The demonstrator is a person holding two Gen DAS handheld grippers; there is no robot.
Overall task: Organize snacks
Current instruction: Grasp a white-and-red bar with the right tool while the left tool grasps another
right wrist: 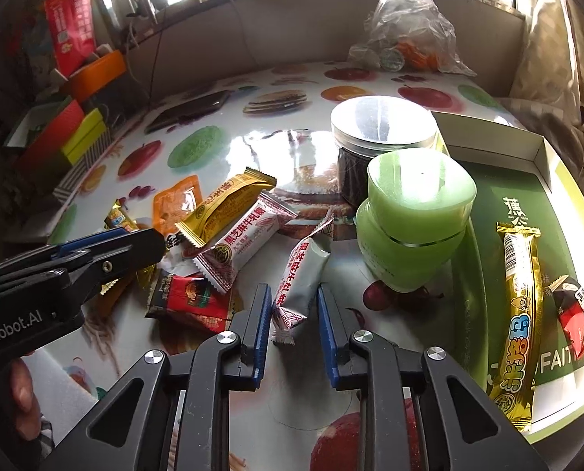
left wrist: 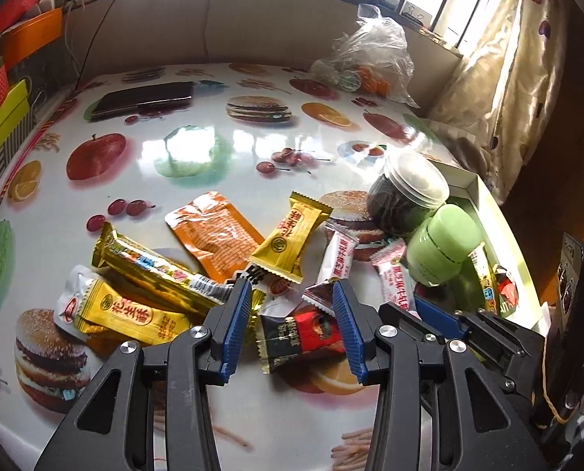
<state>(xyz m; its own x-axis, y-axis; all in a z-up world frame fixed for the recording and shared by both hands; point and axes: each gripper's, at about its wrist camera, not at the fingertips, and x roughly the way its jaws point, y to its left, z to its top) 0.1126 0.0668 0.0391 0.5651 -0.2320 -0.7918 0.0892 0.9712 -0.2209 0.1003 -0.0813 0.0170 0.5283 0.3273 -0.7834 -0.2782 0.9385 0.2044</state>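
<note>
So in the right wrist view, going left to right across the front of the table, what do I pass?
Left tool → red and black snack packet → white nougat packet between the right tool's fingers → green jar → long gold snack bar in the green box lid → small red and black packet.

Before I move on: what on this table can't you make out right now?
- Clear plastic bag: both views, far off, crumpled and glary; contents unreadable.
- Dark jar: right wrist view, the green jar covers its lower front; contents only a dark mass.
- Box tray: left wrist view, the green jar and right gripper hide most of its inside.
- Packets under the left gripper: right wrist view, its body covers them.
</note>
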